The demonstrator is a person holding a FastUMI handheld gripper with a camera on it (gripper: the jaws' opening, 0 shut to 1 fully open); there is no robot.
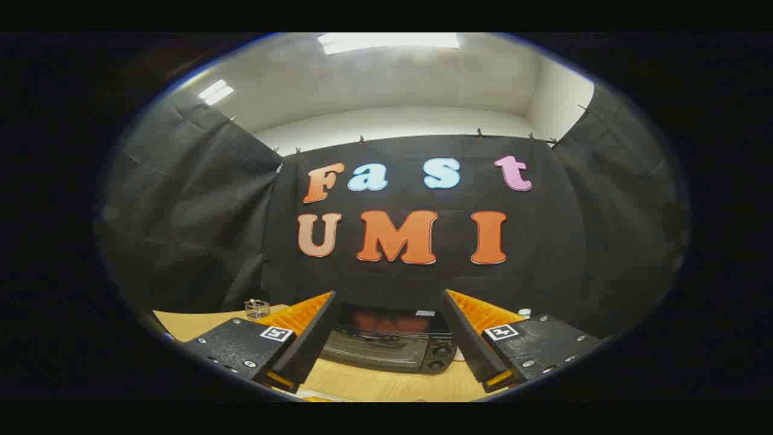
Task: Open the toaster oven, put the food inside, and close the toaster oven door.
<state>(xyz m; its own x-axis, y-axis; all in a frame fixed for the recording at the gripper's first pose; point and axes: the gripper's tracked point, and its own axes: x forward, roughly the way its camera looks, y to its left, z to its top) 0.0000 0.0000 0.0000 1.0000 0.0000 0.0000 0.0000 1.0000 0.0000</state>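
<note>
One toaster oven (386,350) on bench (374,382), door closed, seen beyond and between fingers. Two knobs (442,350) on its front, one above other. One small clear glass container (257,309) on bench, well apart from oven. One small white cap-like thing (524,313) beside other finger, unclear. One tongs (388,295), two fingers (314,335) spread wide, gripping nothing.

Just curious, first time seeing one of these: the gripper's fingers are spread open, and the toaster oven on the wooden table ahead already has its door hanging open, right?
Not quite. In the gripper view the toaster oven has its door closed. The gripper is indeed open, and the oven sits on the wooden table ahead.
</note>
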